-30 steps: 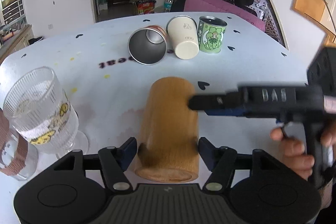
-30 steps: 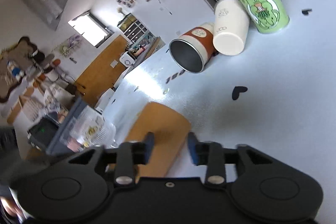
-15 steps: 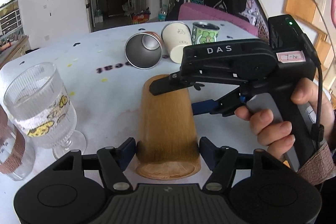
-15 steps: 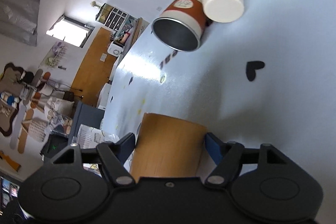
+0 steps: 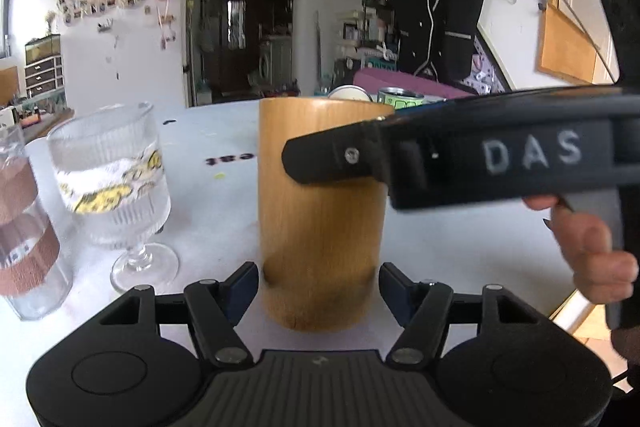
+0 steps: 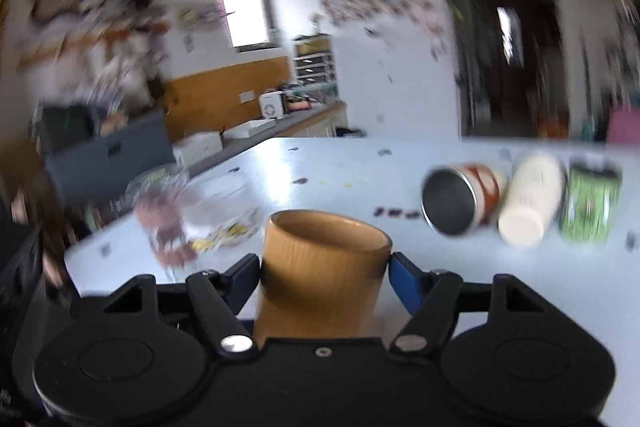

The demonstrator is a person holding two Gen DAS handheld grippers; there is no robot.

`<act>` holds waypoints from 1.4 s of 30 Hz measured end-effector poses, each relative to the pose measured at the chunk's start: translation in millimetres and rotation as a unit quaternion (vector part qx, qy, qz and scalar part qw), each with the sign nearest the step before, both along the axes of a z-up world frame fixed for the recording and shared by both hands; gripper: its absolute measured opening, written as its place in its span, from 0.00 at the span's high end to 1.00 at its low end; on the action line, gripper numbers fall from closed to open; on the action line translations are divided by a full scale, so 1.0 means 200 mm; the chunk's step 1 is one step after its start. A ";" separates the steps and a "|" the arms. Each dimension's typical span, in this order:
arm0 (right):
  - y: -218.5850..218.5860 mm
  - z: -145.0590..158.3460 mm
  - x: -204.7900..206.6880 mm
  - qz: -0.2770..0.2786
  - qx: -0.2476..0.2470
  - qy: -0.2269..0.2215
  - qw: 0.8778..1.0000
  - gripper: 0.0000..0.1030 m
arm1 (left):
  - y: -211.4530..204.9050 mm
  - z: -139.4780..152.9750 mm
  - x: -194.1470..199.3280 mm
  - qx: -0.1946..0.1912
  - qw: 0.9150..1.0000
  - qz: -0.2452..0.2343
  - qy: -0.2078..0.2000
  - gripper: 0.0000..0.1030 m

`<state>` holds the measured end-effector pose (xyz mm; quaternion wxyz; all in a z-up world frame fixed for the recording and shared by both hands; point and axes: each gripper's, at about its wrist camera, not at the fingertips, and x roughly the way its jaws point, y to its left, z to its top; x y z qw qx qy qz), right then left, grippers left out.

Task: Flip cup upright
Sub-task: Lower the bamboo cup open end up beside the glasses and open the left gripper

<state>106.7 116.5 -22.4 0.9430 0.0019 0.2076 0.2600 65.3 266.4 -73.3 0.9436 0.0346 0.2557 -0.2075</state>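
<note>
Now, listed big to small:
Table (image 5: 224, 211): white top w/ small dark heart marks; everything was set on it.
Right gripper (image 6: 322, 271): seen from the left cam as a black body marked "DAS", reaching across from the right; jaws were clenched on the cup near its rim, blue pads pressed to both sides.
Left gripper (image 5: 318, 287): jaws were spread, one pad each side of the cup's base; contact couldn't be told.
Wooden cup (image 5: 322, 211): stood upright near the table's front edge, mouth up, betw. both grippers.
Stemmed glass (image 5: 114, 187): ribbed, yellow print, upright just left of the cup.
Tumbler (image 5: 24, 235): clear w/ brown bands, at far left beside the glass.
Steel cup (image 6: 460, 203): lay on its side, mouth toward cam.
Cream cup (image 6: 528, 207): lay on its side beside the steel one.
Green can (image 6: 590, 203): upright, right of the cream cup; blurred.
</note>
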 end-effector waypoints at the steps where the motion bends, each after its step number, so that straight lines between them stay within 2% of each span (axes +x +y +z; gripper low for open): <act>1: 0.02 0.00 -0.02 0.006 -0.016 -0.012 1.000 0.32 | 0.01 -0.01 -0.01 -0.006 1.000 0.002 -0.004 0.35; 5: 0.04 0.00 -0.10 0.025 -0.053 -0.040 0.997 0.32 | 0.04 -0.06 -0.03 -0.038 0.999 0.018 -0.012 0.36; 12: 0.11 -0.02 -0.11 0.030 -0.080 -0.066 0.994 0.33 | 0.06 -0.10 0.07 -0.077 0.995 0.060 -0.008 0.36; 16: 0.14 -0.02 -0.05 0.030 -0.082 -0.070 0.994 0.33 | 0.05 -0.09 0.10 -0.073 0.993 0.089 -0.016 0.37; 24: 0.23 -0.02 0.09 0.029 -0.081 -0.077 0.993 0.33 | 0.12 -0.09 0.22 -0.091 0.987 0.129 -0.001 0.38; 36: 0.27 -0.01 0.15 0.020 -0.081 -0.079 0.993 0.33 | 0.14 -0.10 0.25 -0.092 0.987 0.131 0.009 0.39; 39: 0.27 -0.01 0.15 0.014 -0.073 -0.074 0.994 0.32 | 0.15 -0.07 0.21 -0.094 0.988 0.124 0.012 0.35; 42: 0.24 0.02 0.13 0.012 -0.050 -0.068 0.996 0.27 | 0.14 -0.02 0.15 -0.084 0.988 0.126 0.001 0.31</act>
